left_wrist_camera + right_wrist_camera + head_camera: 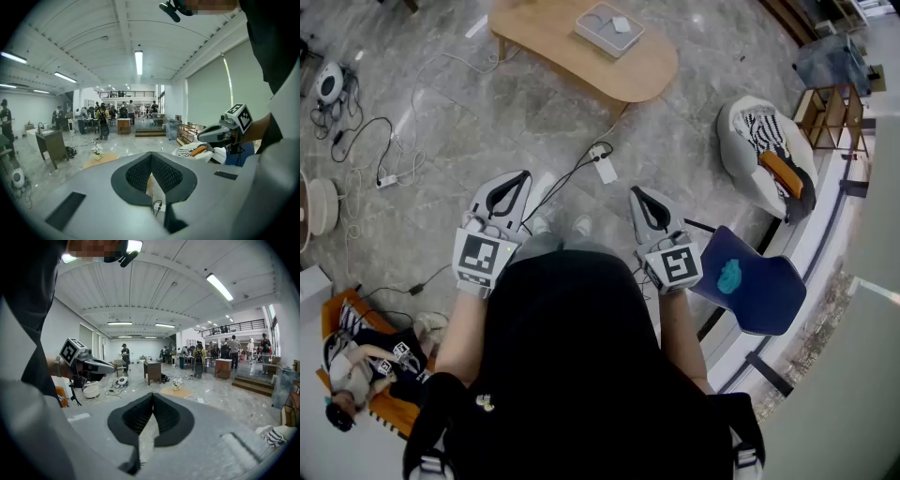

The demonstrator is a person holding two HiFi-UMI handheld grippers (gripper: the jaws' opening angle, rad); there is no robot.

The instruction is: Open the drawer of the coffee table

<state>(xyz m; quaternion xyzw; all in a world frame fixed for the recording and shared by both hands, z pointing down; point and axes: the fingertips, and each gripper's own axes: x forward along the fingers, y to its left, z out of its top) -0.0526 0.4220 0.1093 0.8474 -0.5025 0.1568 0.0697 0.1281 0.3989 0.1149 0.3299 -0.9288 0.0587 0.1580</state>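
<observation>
The person's black shirt is nearest. The left gripper and right gripper hang in the air, fingers pressed together and empty. The wooden desk stands well ahead, and its drawer is not visible. Cables on the floor between could catch a foot.

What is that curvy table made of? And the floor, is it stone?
The coffee table looks like light wood or wood-look board: pale tan, smooth, matte. The floor looks like polished stone or tile: grey, cloudy veins, a soft shine.
</observation>
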